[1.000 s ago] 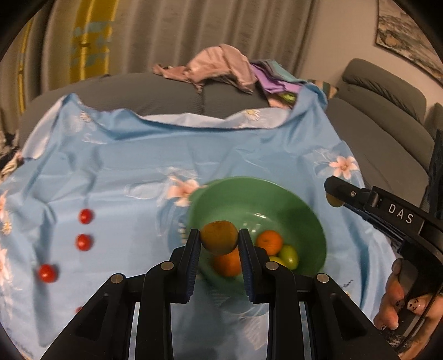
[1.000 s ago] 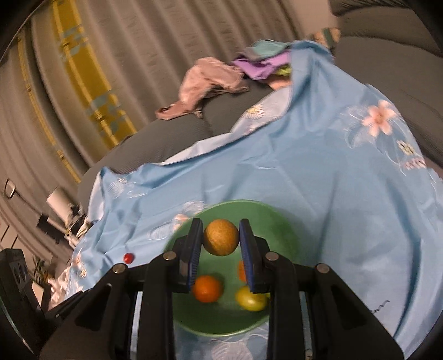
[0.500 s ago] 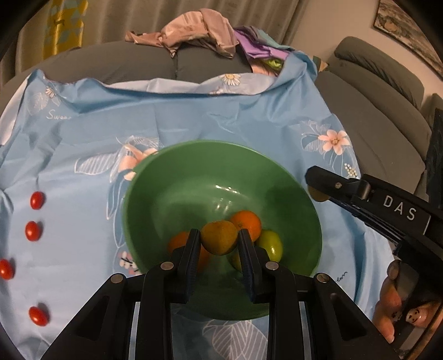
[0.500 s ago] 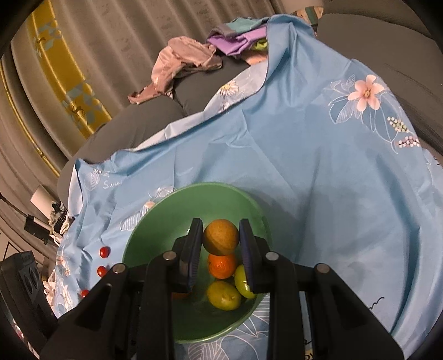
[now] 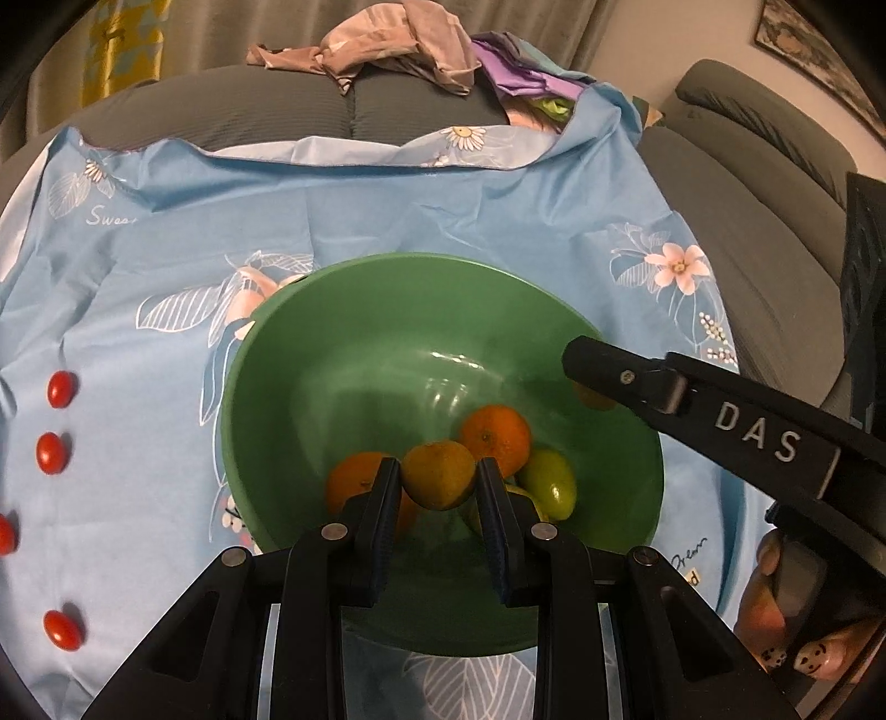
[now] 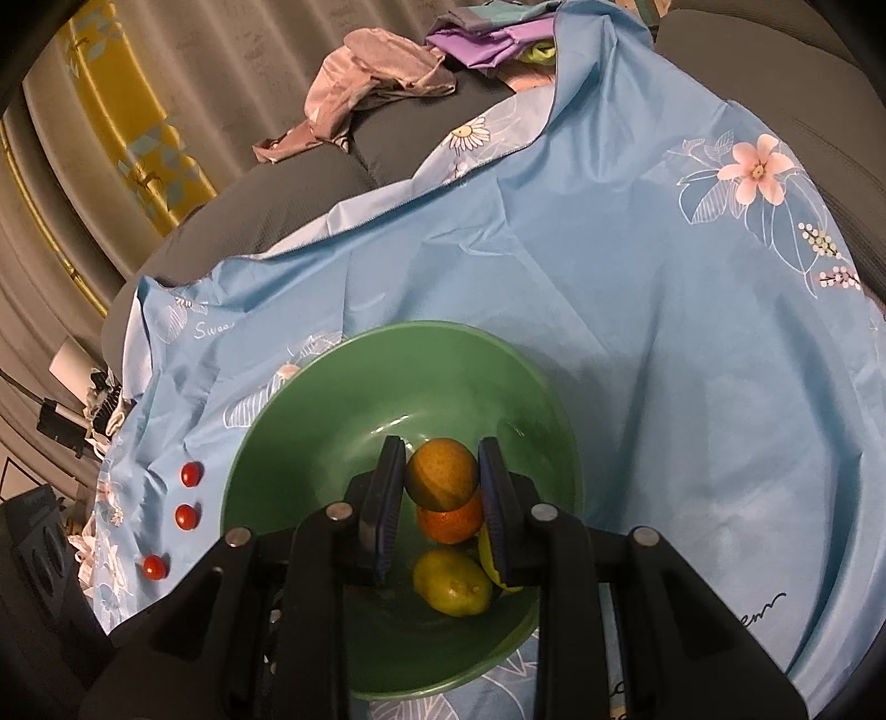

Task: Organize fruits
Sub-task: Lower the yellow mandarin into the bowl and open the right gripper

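Note:
A green bowl [image 5: 343,343] sits on a blue flowered cloth; it also shows in the right wrist view [image 6: 310,410]. My left gripper [image 5: 438,477] is shut on a yellow-orange citrus fruit [image 5: 438,473], held over the bowl's near side. My right gripper [image 6: 441,473] is shut on a second yellow-orange citrus fruit [image 6: 441,473], held over the bowl's inside. In the bowl lie oranges [image 5: 495,437] and greenish-yellow fruits [image 5: 551,484]. The right gripper's black finger [image 5: 620,374] reaches over the bowl's right rim in the left wrist view.
Several red cherry tomatoes [image 5: 60,389] lie in a line on the cloth left of the bowl; they also show in the right wrist view [image 6: 190,474]. A grey sofa [image 5: 736,183] with heaped clothes [image 5: 398,33] lies behind and to the right.
Both grippers have come lower and further over the bowl, each still holding its fruit. The bowl now looks larger and nearer in both views.

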Available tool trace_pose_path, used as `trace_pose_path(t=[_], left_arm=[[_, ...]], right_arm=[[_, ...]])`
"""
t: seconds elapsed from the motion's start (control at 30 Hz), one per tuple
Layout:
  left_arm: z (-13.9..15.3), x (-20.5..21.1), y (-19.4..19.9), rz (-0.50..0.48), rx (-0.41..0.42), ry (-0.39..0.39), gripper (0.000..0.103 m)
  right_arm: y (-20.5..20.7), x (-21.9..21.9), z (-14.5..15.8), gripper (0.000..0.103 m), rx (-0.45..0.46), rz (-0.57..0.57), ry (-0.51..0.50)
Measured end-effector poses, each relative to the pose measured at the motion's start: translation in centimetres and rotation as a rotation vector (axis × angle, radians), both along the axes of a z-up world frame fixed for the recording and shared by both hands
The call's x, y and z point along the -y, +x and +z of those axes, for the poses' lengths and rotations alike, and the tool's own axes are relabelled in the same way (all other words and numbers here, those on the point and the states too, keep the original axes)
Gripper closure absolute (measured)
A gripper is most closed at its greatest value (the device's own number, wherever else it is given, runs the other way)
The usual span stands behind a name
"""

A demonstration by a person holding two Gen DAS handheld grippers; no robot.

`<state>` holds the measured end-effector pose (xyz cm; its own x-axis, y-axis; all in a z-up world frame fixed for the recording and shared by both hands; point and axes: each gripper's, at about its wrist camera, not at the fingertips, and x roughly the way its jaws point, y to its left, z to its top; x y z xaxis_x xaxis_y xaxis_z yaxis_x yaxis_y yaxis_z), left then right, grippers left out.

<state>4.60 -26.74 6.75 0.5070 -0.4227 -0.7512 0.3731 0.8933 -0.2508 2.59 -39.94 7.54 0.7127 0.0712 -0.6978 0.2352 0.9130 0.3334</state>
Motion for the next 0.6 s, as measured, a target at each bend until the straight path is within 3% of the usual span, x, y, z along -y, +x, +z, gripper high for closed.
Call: trace_pose_path(t=[0.6], left_arm=[[-0.6,1.1,0.1,0.003,0.008,0.037,0.075]], right_arm=[[1.0,-0.3,-1.1,0.075,-0.053,0.012,-0.021]])
